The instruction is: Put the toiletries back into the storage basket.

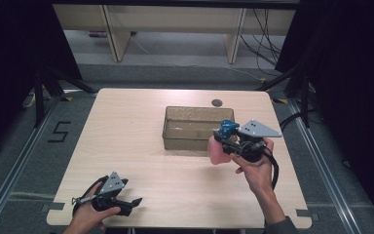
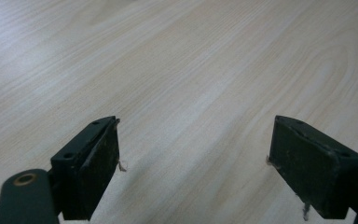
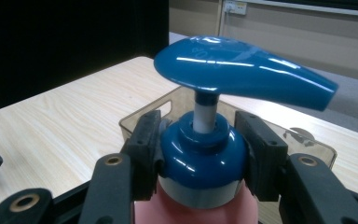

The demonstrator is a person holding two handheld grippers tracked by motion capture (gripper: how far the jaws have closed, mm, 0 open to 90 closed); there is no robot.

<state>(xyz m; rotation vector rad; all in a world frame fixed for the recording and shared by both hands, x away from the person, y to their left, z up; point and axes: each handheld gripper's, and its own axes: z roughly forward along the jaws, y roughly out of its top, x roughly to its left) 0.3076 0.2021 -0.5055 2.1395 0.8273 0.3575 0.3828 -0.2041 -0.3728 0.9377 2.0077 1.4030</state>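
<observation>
Two hand-held grippers: right hand-held gripper (image 3: 200, 163) clamps the pump bottle (image 3: 205, 163) — probably bound for the bin (image 1: 195, 127) beside it; left hand-held gripper (image 2: 193, 168) gapes idle.

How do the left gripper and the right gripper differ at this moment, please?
The left gripper is open with nothing between its jaws; the right gripper is shut on the blue collar of a pink pump bottle. The left sits low near the table's front edge; the right is beside the clear bin. Both carry grey plates.
</observation>
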